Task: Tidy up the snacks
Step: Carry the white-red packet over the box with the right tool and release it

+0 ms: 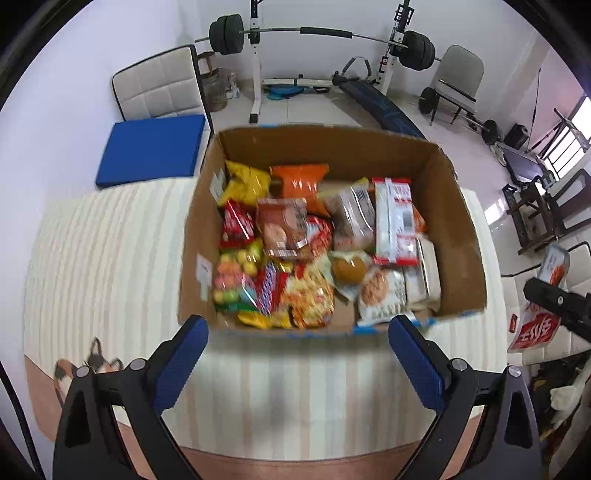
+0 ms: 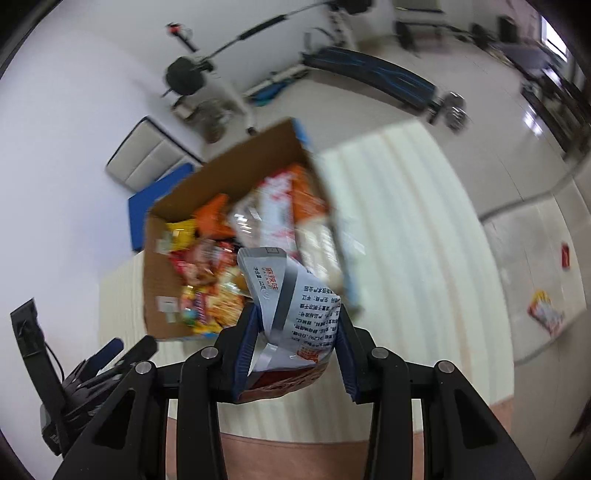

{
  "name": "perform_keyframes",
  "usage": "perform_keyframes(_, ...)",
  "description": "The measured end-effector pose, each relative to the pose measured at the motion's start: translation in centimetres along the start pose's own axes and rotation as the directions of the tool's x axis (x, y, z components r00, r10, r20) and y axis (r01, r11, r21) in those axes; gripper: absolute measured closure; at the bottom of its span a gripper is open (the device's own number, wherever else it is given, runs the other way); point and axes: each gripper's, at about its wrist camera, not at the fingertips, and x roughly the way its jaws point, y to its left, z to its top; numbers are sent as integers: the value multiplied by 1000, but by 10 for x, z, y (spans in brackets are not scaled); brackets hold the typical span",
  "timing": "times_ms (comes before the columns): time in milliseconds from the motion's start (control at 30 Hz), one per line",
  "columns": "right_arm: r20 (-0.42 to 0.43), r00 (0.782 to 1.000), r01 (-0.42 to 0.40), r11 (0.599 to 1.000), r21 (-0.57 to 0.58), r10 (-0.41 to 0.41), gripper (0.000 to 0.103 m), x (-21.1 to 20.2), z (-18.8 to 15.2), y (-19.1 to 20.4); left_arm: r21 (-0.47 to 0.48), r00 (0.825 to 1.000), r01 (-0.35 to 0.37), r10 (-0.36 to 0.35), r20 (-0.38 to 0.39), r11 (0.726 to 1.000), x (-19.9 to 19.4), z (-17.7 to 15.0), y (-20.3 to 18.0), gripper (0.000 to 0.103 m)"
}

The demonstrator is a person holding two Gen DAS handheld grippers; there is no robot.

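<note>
The left gripper point(image 1: 297, 354) hangs wide apart and empty over the striped cream mat point(image 1: 110, 266), just short of the one cardboard box point(image 1: 458, 236). The right gripper point(image 2: 295, 354) is clamped on a single silver snack packet point(image 2: 295, 310), held just before the box's near edge. Inside the box lie well over a dozen snacks, too blurred for an exact count: one yellow bag point(image 1: 245, 182), one orange bag point(image 1: 301, 181), and one long red-and-white pack point(image 1: 393, 221) stand out. Only the right view shows two loose packets point(image 2: 546, 312) lying apart on the floor; only the left view shows one barbell rack point(image 1: 317, 35) complete, with two chairs point(image 1: 159, 88).
</note>
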Motion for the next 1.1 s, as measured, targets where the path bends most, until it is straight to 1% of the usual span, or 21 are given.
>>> perform_keyframes(67, -9, 1000, -11, 1000, -30, 10, 60, 8, 15, 21, 3, 1000, -10, 10, 4, 1000, 3, 14, 3, 3)
perform_keyframes(133, -12, 1000, 4, 999, -52, -5, 60, 19, 29, 36, 4, 1000, -8, 8, -3, 1000, 9, 28, 6, 3)
perform_keyframes(233, -32, 999, 0, 998, -56, -2, 60, 36, 50, 46, 18, 1000, -26, 26, -6, 1000, 18, 48, 8, 3)
perform_keyframes(367, -47, 999, 8, 996, -88, -12, 59, 58, 79, 71, 34, 999, -43, 43, -5, 999, 29, 70, 11, 3)
perform_keyframes(400, -53, 998, 13, 995, -101, -18, 59, 64, 86, 78, 35, 999, -50, 50, -4, 998, 32, 76, 12, 3)
perform_keyframes(433, -55, 998, 10, 994, -105, -15, 55, 68, 92, 82, 36, 998, -54, 55, -8, 998, 36, 82, 14, 3)
perform_keyframes(467, -58, 998, -2, 994, -113, -5, 54, 74, 101, 88, 35, 998, -55, 55, -14, 998, 40, 86, 15, 3)
perform_keyframes(567, -56, 998, 7, 991, -131, -15, 52, 90, 119, 99, 19, 998, -60, 60, -27, 998, 50, 100, 23, 3)
perform_keyframes(633, -67, 998, 12, 994, -110, -20, 49, 99, 124, 97, 5, 997, -63, 63, -37, 998, 56, 105, 28, 3)
perform_keyframes(700, -70, 997, 25, 995, -98, -32, 47, 101, 124, 92, -5, 997, -57, 57, -52, 998, 61, 106, 33, 3)
perform_keyframes(833, -88, 994, 51, 993, -104, -60, 47, 107, 115, 82, -29, 996, -35, 33, -82, 999, 69, 103, 38, 3)
perform_keyframes(967, -84, 989, 107, 986, -129, -118, 46, 105, 96, 69, -30, 995, -32, 29, -90, 999, 70, 96, 37, 3)
perform_keyframes(1033, -85, 985, 136, 981, -141, -148, 42, 105, 86, 64, -29, 995, -30, 27, -96, 999, 70, 92, 36, 3)
perform_keyframes(1100, -92, 982, 149, 977, -153, -164, 41, 103, 75, 59, -27, 994, -28, 25, -102, 999, 70, 87, 34, 3)
